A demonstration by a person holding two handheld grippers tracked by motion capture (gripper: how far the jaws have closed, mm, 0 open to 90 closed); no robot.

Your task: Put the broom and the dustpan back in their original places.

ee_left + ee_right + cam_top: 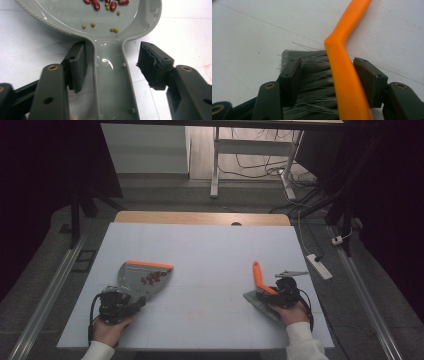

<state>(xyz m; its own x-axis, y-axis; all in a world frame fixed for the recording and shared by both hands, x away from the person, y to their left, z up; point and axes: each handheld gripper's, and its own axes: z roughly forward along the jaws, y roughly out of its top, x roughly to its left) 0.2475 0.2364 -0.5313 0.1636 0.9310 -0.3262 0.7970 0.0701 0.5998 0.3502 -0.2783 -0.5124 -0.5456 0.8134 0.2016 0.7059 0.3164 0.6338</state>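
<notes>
White board covered the table (pixel 200 245), with a dim room of desk legs and cables beyond it. On its left part lay a grey dustpan (pixel 142 279) with an orange lip, flat on the board, red beans (pixel 96 3) and small green ones (pixel 93 24) gathered in its tray; lying level probably kept them from rolling out. Its handle ran back between the jaws of the left gripper (pixel 112 65), which stood apart on either side of it, the left pad close against the handle's edge, the right one clear of it. Well apart, on the right, a brush (pixel 342 75) with an orange handle and grey bristles lay on the board, handle pointing away from the person. The right gripper (pixel 329 75) straddled it, jaws apart around bristles and handle; whether they pressed it I could not tell. Both hands rested low near the table's near edge, sleeves entering from below.
</notes>
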